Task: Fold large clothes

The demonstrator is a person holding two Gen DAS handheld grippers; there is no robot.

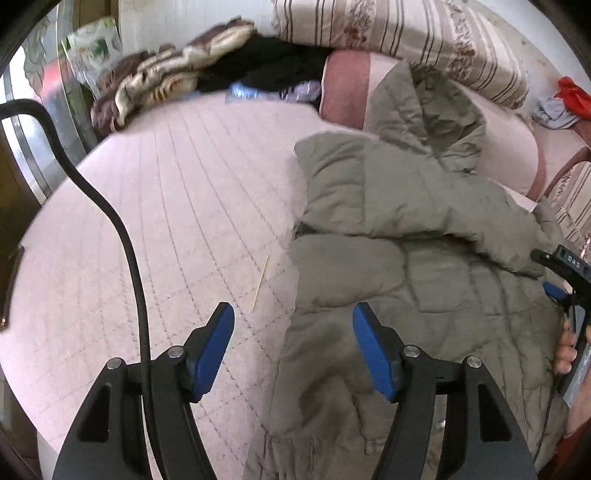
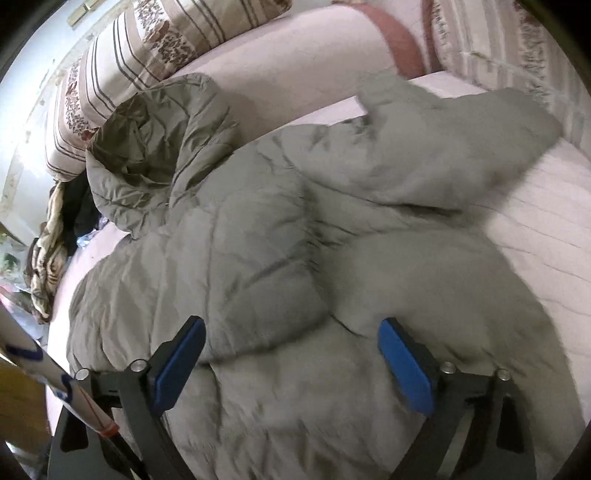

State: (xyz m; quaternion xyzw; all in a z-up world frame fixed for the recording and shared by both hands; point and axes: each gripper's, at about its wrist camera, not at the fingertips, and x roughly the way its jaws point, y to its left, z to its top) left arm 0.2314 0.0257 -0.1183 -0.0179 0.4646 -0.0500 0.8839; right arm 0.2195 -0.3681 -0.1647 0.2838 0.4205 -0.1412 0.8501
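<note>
A grey-green padded coat (image 1: 413, 251) lies spread on the pink quilted bed (image 1: 177, 206), hood toward the pillows, one sleeve laid across its chest. My left gripper (image 1: 293, 325) is open and empty above the coat's left edge. My right gripper (image 2: 291, 343) is open and empty, hovering over the coat's body (image 2: 258, 229). The hood (image 2: 155, 140) lies at the upper left and a sleeve (image 2: 461, 140) reaches to the upper right. The right gripper also shows at the right edge of the left wrist view (image 1: 569, 280).
Striped pillows (image 1: 406, 33) and a pink bolster (image 1: 347, 88) line the far side. A brown patterned blanket (image 1: 166, 81) and dark clothes (image 1: 266, 62) are piled at the back left. A thin stick (image 1: 260, 282) lies on the bed. A black cable (image 1: 129, 240) hangs by the left gripper.
</note>
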